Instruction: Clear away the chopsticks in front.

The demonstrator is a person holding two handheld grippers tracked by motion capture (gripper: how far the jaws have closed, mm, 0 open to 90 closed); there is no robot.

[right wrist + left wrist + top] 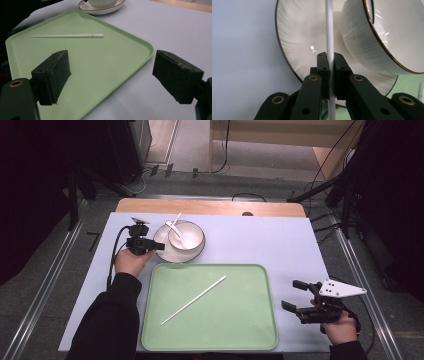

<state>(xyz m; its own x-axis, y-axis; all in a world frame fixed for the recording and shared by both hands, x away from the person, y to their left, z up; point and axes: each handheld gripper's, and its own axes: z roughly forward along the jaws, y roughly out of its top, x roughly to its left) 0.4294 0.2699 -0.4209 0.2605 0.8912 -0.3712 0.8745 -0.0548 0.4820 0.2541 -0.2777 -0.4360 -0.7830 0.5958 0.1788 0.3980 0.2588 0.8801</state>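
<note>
A white bowl [186, 236] with a spoon [176, 227] in it sits on a plate [165, 251] near the far left corner of the table [260, 240], and the green tray [220, 320] at the near edge holds one white chopstick [194, 300]. The left gripper view shows the left claw [331, 72] clenched on a second chopstick [329, 27] over the plate, its pads pressing the stick. The right claw [292, 295] hangs released above the pale table at the tray's right edge, with grey floor and cables beyond.

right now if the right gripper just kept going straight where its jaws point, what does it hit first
Most likely the green tray: the open right gripper points across its near corner. The white chopstick lies farther along, though depth is hard to judge.
</note>
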